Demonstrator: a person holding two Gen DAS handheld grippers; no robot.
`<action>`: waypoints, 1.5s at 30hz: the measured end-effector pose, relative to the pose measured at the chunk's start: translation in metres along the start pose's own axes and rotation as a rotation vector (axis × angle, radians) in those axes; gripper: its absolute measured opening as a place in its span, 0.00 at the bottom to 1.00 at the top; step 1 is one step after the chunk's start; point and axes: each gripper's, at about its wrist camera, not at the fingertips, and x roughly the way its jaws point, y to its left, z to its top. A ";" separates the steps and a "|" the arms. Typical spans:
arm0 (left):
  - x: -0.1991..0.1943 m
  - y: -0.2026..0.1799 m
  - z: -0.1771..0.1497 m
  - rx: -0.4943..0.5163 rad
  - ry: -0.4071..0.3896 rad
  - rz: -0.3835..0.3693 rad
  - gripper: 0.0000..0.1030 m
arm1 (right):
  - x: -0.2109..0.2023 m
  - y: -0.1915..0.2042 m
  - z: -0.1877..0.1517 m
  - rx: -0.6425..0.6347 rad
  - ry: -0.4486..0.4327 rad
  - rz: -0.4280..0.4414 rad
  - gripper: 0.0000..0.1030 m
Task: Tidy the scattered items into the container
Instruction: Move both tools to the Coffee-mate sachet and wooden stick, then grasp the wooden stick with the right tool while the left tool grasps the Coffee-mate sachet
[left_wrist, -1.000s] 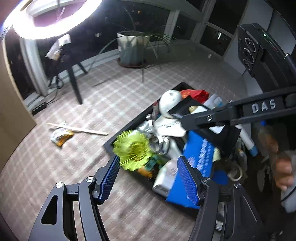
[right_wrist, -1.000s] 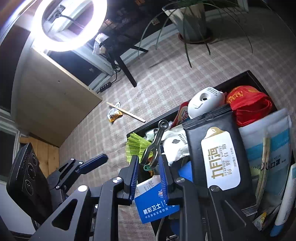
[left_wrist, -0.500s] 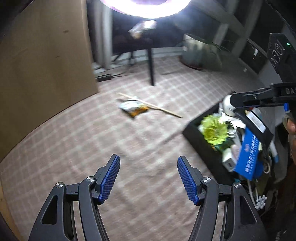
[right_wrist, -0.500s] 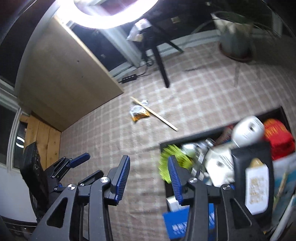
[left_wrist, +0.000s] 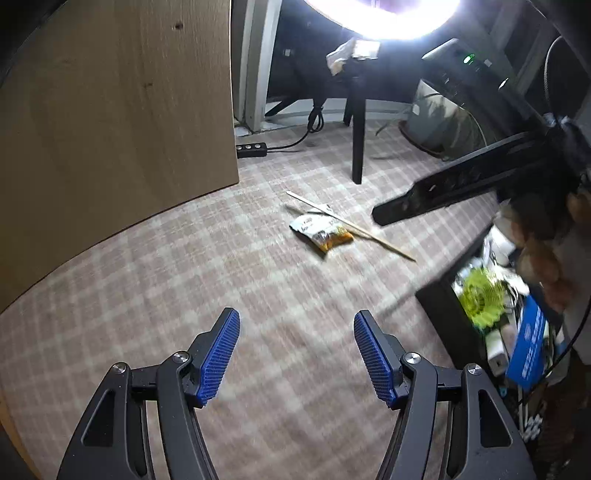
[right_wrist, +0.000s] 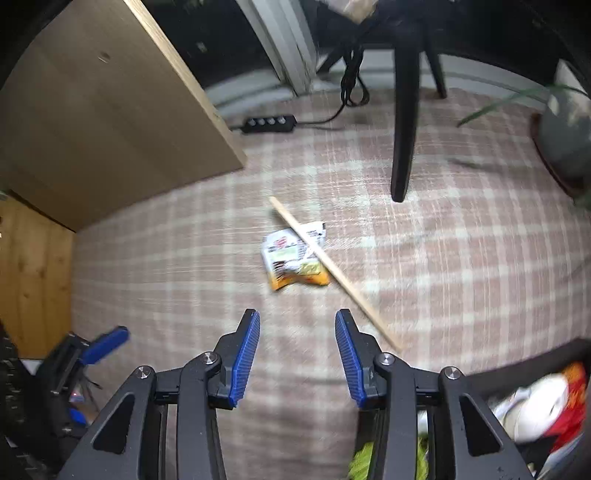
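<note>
mostly done imo: black container (left_wrist: 448, 325) at the right is packed w/ stuff. left on the checked carpet (right_wrist: 184, 258): a snack packet (right_wrist: 293, 260) w/ a wooden stick (right_wrist: 334, 273) lying across it, mid-floor, well apart from the container. right gripper (right_wrist: 297, 356) empty, jaws apart, nearest them. left gripper (left_wrist: 295, 356) wide, empty.

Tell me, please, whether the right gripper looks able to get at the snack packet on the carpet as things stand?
Probably yes. The right gripper is empty with its jaws apart, and only bare carpet separates it from the snack packet. The wooden stick lying across the packet may hinder a clean grasp.
</note>
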 end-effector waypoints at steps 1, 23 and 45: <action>0.006 0.002 0.005 -0.003 0.007 -0.009 0.66 | 0.005 0.000 0.003 -0.005 0.014 -0.009 0.38; 0.114 -0.007 0.082 -0.100 0.164 -0.033 0.66 | 0.065 -0.060 0.025 0.006 0.092 -0.057 0.05; 0.173 -0.044 0.106 -0.151 0.299 0.157 0.69 | 0.043 -0.139 0.011 0.113 0.058 -0.014 0.06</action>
